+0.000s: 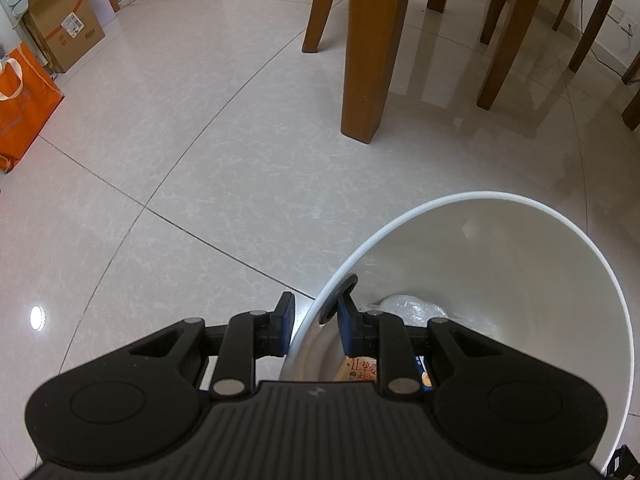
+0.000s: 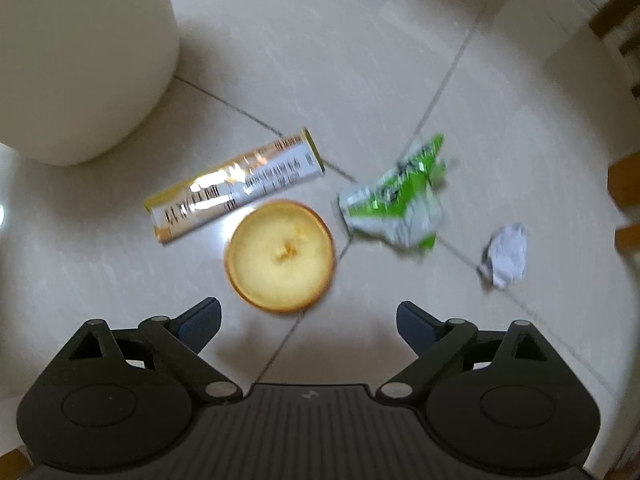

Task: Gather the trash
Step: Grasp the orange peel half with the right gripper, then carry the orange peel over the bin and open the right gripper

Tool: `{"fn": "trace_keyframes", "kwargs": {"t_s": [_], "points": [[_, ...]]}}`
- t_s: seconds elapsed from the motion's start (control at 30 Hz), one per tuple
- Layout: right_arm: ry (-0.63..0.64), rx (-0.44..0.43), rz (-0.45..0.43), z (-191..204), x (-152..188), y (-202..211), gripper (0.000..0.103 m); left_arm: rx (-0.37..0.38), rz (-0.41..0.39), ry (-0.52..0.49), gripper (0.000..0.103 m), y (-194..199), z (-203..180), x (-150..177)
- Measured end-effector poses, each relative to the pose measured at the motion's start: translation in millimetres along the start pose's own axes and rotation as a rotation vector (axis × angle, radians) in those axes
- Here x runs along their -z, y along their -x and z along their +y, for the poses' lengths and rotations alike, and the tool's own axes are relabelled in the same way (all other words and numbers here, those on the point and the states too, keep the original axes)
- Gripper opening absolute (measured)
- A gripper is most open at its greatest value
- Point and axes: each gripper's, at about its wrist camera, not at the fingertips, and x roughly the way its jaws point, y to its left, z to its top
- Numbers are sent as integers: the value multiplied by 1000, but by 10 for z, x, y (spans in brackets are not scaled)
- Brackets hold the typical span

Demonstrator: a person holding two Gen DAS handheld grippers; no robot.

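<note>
Tiled floor (image 2: 400,60), blurred litter; left tool (image 1: 314,322) clamps bin (image 1: 500,196) rim; right tool (image 2: 309,322) wide.

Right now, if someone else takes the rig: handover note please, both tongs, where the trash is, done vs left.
Left tongs: shut on the rim of the white bin, one finger inside the wall, one outside.
Right tongs: open, holding nothing, above the floor trash.
Done: the bin already holds a clear plastic wad and a printed packet.
Left, all on the tiles beside the bin: long foil wrapper, round yellow lid-like disc nearest the right tongs, crumpled green-and-white bag, small white paper ball.
The right view is blurred, so labels cannot be read.
</note>
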Motion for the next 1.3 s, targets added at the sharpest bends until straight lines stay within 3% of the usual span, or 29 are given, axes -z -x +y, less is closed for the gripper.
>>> {"fn": "trace_keyframes", "kwargs": {"t_s": [0.17,0.23,0.43,0.47,0.53,0.63,0.77,0.87,1.13,1.3], "points": [[-8,-46,16,20,65,-114,97,-6,-3,-6,22,3,-12,13],[9,-40,16,67,15,-235,101,-6,-3,-5,22,5,-9,23],[-45,-29,37,81,-233,-578,101,-6,-4,-4,22,3,-8,26],[-58,-23,53,88,-272,-620,98,-8,-4,-5,23,3,-9,28],[-61,-29,85,97,-325,-656,76,-8,-5,-6,23,-2,-2,31],[-35,-4,94,107,-377,-534,72,-4,-4,-3,23,-2,16,23],[-22,-61,80,58,-503,-35,72,-8,-7,-7,23,0,26,16],[36,-119,38,81,-679,579,72,-17,-16,-23,24,4,15,13],[272,-290,-202,495,-1292,2363,72,-20,-21,-30,24,15,12,9],[382,-371,-269,938,-1490,2816,73,-22,-19,-23,24,2,-18,-5]]}}
